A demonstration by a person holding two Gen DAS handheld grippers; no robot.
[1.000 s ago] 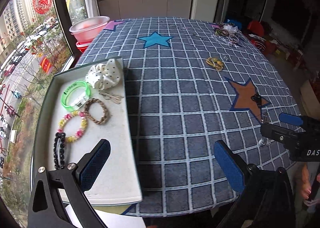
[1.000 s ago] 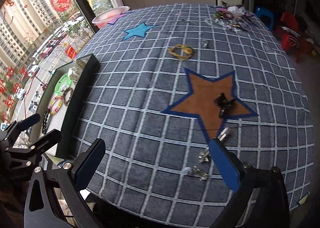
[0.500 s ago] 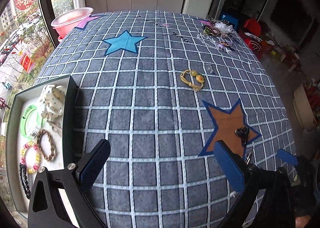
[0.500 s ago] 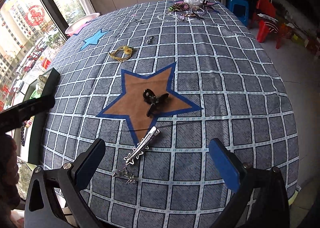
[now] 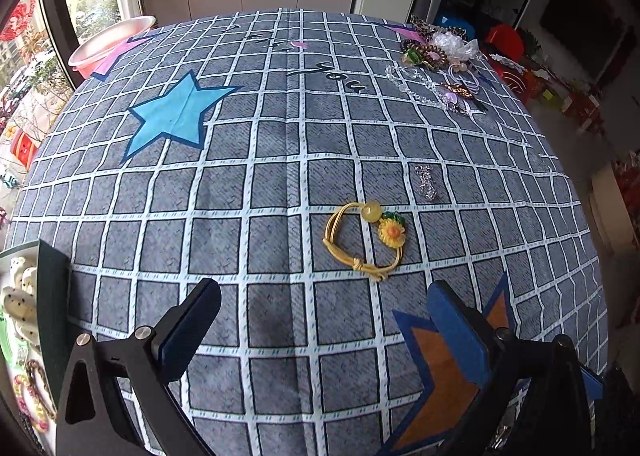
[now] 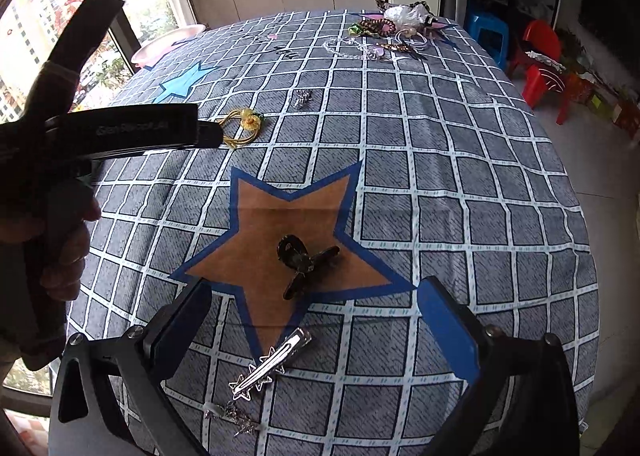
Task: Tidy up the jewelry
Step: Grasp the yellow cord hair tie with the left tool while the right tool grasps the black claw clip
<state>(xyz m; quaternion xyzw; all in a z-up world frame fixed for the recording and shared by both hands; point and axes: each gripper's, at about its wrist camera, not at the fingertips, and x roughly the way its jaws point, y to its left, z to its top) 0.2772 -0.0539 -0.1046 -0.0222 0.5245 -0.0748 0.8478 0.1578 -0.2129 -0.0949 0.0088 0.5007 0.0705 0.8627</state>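
A yellow cord bracelet with a sunflower charm lies on the checked tablecloth, just beyond my left gripper, which is open and holds nothing. A small silver piece lies behind the bracelet. In the right wrist view a black hair clip rests on the orange star, in front of my open, unloaded right gripper. A silver star clip and a small silver earring lie between and below its fingers. One of the left gripper's fingers reaches toward the bracelet.
A tray at the left table edge holds a white dotted scrunchie and bead bracelets. A heap of jewelry sits at the far right corner. A pink basin stands beyond the far left edge. A hand grips the left tool.
My left gripper has swung right from over the tray to just short of the yellow bracelet. My right gripper has advanced to the black clip on the orange star.
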